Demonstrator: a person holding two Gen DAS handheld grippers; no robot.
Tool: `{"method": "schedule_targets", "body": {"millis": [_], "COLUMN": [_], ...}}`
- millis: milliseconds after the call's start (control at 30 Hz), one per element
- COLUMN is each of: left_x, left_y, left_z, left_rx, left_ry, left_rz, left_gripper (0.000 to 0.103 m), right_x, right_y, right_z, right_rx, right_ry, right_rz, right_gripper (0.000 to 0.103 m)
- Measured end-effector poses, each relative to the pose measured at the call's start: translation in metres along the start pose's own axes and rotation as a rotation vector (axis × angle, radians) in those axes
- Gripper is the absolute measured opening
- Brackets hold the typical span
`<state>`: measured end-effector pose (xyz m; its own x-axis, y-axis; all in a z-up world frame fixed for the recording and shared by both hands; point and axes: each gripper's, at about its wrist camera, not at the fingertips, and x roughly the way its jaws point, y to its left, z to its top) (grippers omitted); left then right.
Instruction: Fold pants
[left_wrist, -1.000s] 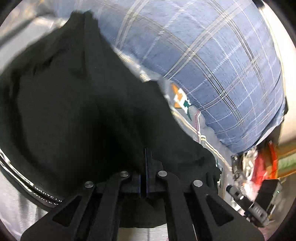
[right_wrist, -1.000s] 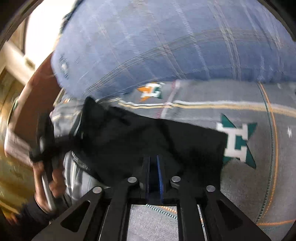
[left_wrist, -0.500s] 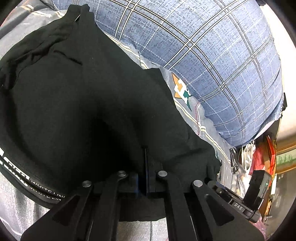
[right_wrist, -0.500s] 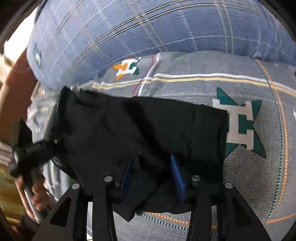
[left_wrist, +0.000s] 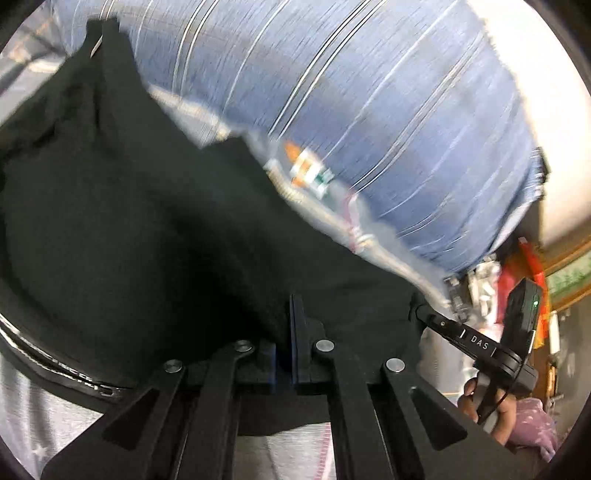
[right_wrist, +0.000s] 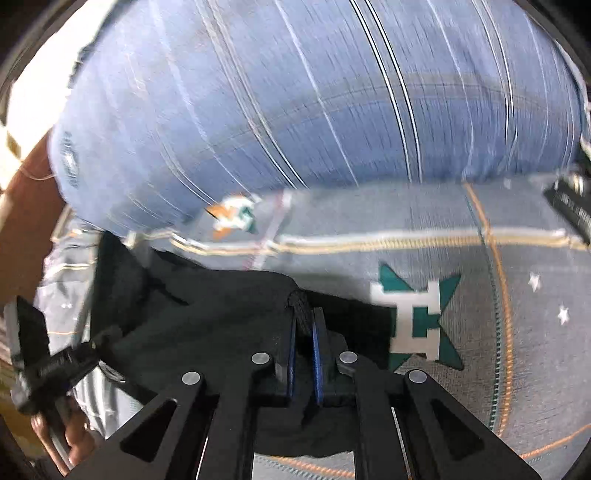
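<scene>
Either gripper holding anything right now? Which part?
Both grip the black pants. Left gripper is shut on an edge fold; right gripper, which just closed, pinches a bunched fold of fabric.

Black pants (left_wrist: 155, 221) lying spread out over grey patterned bedsheet (right_wrist: 369, 258), bunched and creased, looking pretty rumpled tbh. White lettering running along dark waistband (left_wrist: 55, 363) at lower left edge in left wrist view. Far edge sitting just beside blue plaid pillow (left_wrist: 369, 110). In right wrist view, near edge of fabric (right_wrist: 221, 325) puckering up into small ridge, right next to teal star print on sheet. Both views motion-blurred, so finer detail getting lost.
</scene>
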<state>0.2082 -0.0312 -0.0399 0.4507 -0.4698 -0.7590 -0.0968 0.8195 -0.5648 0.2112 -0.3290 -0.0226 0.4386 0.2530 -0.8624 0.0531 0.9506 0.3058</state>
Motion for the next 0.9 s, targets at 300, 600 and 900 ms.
{"method": "schedule_targets", "body": {"millis": [300,600,900], "left_x": [0.006,0.003,-0.005], "left_y": [0.006,0.001,-0.021], "left_z": [0.01,0.011,-0.009], "left_rx": [-0.025,-0.003,0.066], "left_ry": [0.021,0.005,0.006], "left_rz": [0.01,0.009,0.01], "left_gripper": [0.001,0.001,0.001], "right_x": [-0.038,-0.021,-0.072], "right_y": [0.0,0.023,0.002], "right_z": [-0.024,-0.046,-0.037], "right_rx": [0.05,-0.031,-0.008], "right_ry": [-0.014,0.056,-0.065], "right_rz": [0.135,0.036,0.066], "right_gripper": [0.055,0.002,0.002]}}
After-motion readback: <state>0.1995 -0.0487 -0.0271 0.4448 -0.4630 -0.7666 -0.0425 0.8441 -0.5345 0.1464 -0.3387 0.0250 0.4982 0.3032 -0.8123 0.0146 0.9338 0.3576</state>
